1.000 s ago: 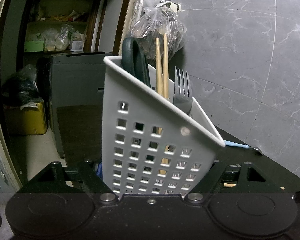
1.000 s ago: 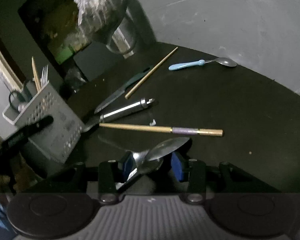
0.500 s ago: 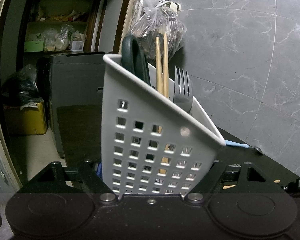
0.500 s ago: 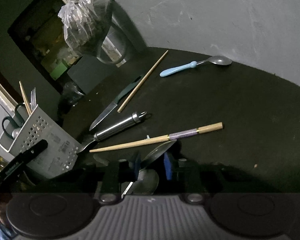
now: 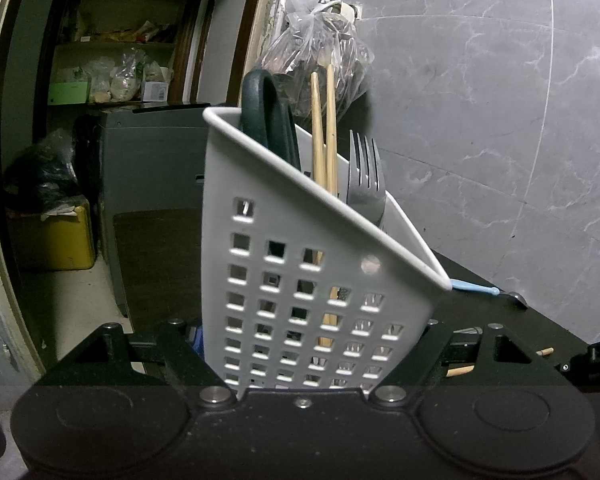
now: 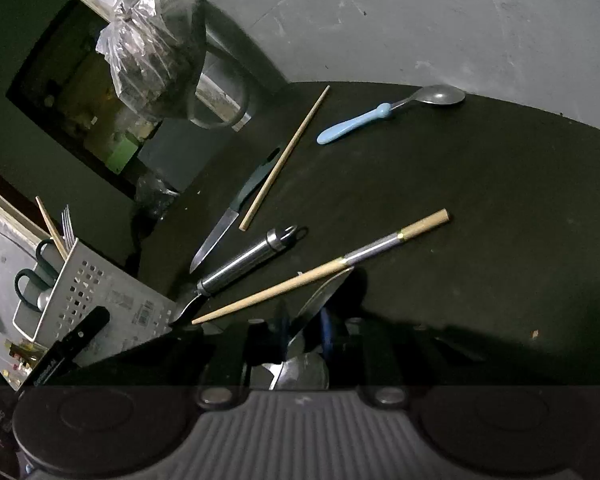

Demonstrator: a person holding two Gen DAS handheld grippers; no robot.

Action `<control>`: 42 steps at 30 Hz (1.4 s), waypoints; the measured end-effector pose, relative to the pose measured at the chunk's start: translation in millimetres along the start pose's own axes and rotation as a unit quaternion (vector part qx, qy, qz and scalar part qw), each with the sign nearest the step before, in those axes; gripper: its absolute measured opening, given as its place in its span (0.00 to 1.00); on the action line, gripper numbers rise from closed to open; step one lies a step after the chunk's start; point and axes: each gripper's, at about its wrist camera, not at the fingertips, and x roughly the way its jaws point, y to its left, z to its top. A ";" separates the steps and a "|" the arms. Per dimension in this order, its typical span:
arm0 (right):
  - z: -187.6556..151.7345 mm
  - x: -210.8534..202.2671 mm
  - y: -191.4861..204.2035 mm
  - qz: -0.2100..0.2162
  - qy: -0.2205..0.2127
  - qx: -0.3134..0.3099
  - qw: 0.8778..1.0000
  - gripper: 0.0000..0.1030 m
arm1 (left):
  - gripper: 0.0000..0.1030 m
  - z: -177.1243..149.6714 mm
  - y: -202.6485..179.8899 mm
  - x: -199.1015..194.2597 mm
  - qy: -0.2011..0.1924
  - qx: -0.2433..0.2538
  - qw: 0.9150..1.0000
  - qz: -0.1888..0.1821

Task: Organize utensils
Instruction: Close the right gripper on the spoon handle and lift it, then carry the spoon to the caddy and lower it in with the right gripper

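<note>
Dark tabletop point(image 6: 480, 208) w/ loose utensils: blue-handled spoon point(image 6: 354, 128) by the wall, knife point(image 6: 236, 212), chopstick point(image 6: 284, 158), steel-handled tool point(image 6: 240, 264), banded chopstick point(image 6: 320, 268) lying just ahead of right gripper point(image 6: 304, 328), whose jaws are closing round a metal spoon point(image 6: 312, 320). Left gripper point(image 5: 304, 344) clamps white utensil caddy point(image 5: 300, 280), tilted, holding scissors, chopsticks, fork.
</note>
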 end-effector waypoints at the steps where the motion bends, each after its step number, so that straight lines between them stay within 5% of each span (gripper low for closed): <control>1: -1.4 -0.3 1.4 0.002 -0.004 -0.003 1.000 0.11 | 0.79 0.0 -0.1 0.0 0.000 0.000 1.000 0.000; 9: -6.1 2.8 10.7 0.020 -0.011 -0.016 1.000 0.03 | 0.79 -2.5 1.7 -0.2 0.001 -0.002 1.000 -0.001; 24: -11.1 -0.8 15.7 0.053 -0.013 -0.011 0.998 0.01 | 0.79 -2.3 1.6 -0.1 0.001 -0.001 1.000 -0.001; 42: 11.1 -14.8 76.6 0.195 -0.096 -0.096 0.971 0.02 | 0.79 -2.2 1.5 0.1 0.001 -0.001 1.000 -0.001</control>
